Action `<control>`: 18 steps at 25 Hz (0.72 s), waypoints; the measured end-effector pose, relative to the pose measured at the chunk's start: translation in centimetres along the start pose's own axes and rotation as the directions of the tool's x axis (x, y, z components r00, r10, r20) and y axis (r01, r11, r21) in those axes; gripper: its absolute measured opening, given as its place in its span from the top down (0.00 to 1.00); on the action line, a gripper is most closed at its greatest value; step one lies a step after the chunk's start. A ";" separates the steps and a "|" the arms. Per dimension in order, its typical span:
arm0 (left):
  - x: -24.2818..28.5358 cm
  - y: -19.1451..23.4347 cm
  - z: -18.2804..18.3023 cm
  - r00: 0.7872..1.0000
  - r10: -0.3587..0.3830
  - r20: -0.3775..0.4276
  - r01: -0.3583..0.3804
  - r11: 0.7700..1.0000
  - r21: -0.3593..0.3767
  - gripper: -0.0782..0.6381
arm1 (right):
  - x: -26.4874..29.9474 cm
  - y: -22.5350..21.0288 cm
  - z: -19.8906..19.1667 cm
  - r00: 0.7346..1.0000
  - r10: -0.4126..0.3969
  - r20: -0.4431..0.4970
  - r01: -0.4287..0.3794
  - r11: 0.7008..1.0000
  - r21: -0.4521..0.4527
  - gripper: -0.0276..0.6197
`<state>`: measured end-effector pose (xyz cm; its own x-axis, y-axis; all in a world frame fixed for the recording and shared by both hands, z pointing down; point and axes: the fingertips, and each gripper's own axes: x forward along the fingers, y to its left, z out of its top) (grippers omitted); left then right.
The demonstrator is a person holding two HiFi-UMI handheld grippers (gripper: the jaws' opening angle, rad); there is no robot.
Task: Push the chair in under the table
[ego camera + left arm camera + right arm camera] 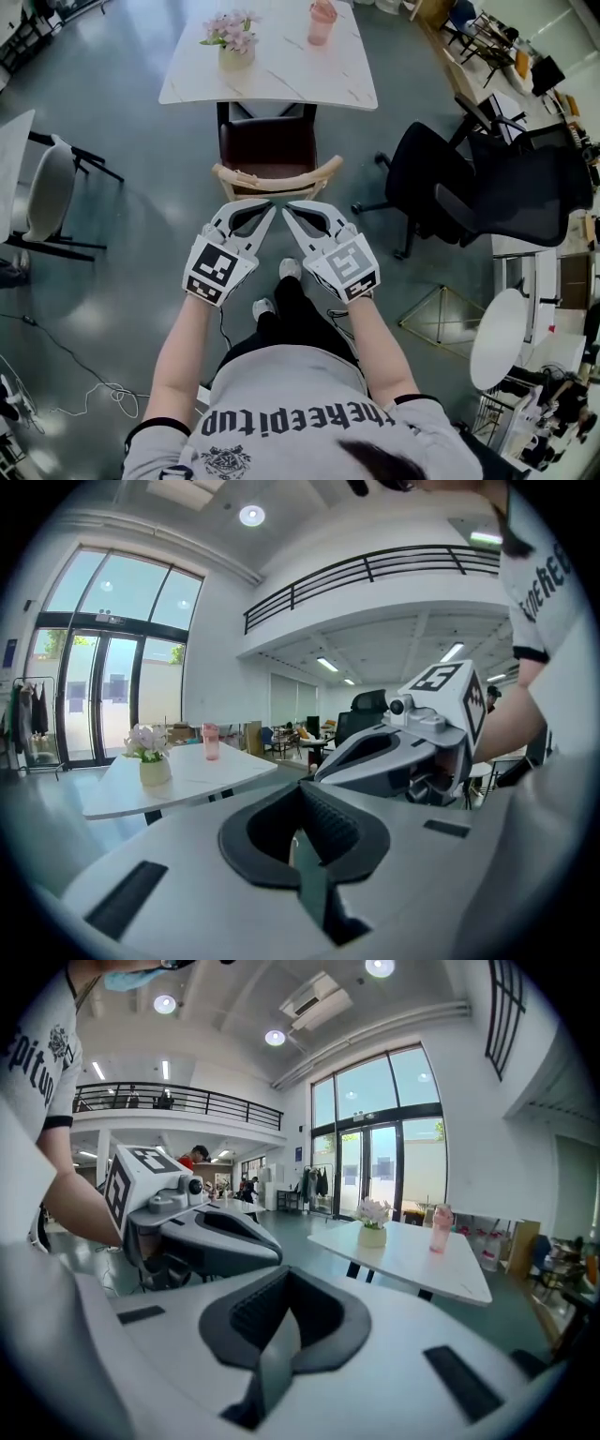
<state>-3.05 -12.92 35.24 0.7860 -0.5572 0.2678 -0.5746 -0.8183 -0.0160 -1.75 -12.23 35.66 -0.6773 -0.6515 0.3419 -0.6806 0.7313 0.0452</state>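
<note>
left hand-held gripper and right hand-held gripper both closed, empty; chair backrest at 12 o'clock, spanning 9-to-3, equally near

White marble-look table: flower pot sits left of the table's middle, pink tumbler right of it toward the table's far edge, the two apart. Glossy grey floor carries the table. Wooden-backed chair stands at the table's near edge, black office chairs off to the table's right.
</note>
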 end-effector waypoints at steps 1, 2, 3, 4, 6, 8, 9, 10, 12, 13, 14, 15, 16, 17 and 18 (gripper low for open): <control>-0.5 -0.2 0.7 1.000 0.001 0.022 -0.001 1.000 -0.003 0.87 | -0.4 0.3 0.6 1.000 -0.002 0.019 0.002 1.000 0.008 0.94; -0.9 -0.5 1.4 0.999 0.001 0.042 0.000 1.000 -0.007 0.87 | -0.9 0.6 1.2 0.999 -0.003 0.037 0.002 1.000 0.016 0.94; -1.4 -0.7 2.1 0.998 0.000 0.059 0.001 1.000 -0.011 0.87 | -1.3 1.0 1.8 0.999 -0.004 0.054 0.003 1.000 0.023 0.94; -1.9 -1.0 2.7 0.997 0.000 0.073 0.001 1.000 -0.017 0.87 | -1.8 1.3 2.4 0.998 -0.006 0.069 0.004 1.000 0.028 0.94; -2.8 -1.5 3.8 0.995 0.004 0.100 -0.002 1.000 -0.024 0.87 | -2.6 1.9 3.3 0.995 -0.009 0.096 0.006 0.999 0.034 0.94; -3.6 -2.0 4.6 0.992 0.010 0.128 -0.006 0.999 -0.032 0.87 | -3.3 2.3 4.0 0.993 -0.011 0.120 0.006 0.999 0.038 0.94; -4.0 -2.2 5.0 0.990 0.012 0.140 -0.007 0.999 -0.037 0.87 | -3.7 2.6 4.3 0.991 -0.011 0.131 0.006 0.999 0.040 0.94; -4.4 -2.4 5.3 0.989 0.013 0.150 -0.007 0.999 -0.040 0.87 | -3.9 2.8 4.7 0.990 -0.010 0.142 0.004 0.999 0.043 0.94; -5.1 -2.8 5.8 0.986 0.017 0.167 -0.011 0.999 -0.038 0.87 | -4.5 3.3 5.3 0.986 -0.005 0.165 -0.004 0.999 0.052 0.94; -5.5 -2.9 6.0 0.985 0.020 0.174 -0.014 0.999 -0.035 0.87 | -4.7 3.6 5.6 0.985 -0.002 0.175 -0.009 0.998 0.059 0.94; -5.8 -3.1 6.1 0.983 0.024 0.180 -0.018 0.999 -0.035 0.87 | -4.8 3.8 5.7 0.983 0.002 0.182 -0.014 0.998 0.065 0.94; -6.1 -3.1 6.2 0.982 0.028 0.186 -0.022 0.999 -0.036 0.87 | -5.0 4.0 5.8 0.982 0.004 0.187 -0.018 0.997 0.070 0.94; -6.4 -3.2 6.2 0.981 0.032 0.190 -0.025 0.999 -0.037 0.87 | -5.1 4.2 5.9 0.982 0.006 0.190 -0.020 0.997 0.072 0.94; -6.7 -3.3 6.1 0.981 0.034 0.193 -0.028 0.999 -0.036 0.87 | -5.2 4.4 6.0 0.981 0.007 0.193 -0.022 0.997 0.074 0.94; -6.9 -3.4 6.0 0.980 0.037 0.193 -0.031 0.999 -0.030 0.87 | -5.2 4.6 6.0 0.981 0.007 0.196 -0.022 0.997 0.075 0.94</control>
<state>-5.15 -7.12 27.64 0.7936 -0.6037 0.0758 -0.6057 -0.7957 0.0047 -3.04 -6.65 28.42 -0.7239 -0.6731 0.1513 -0.6842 0.7285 -0.0331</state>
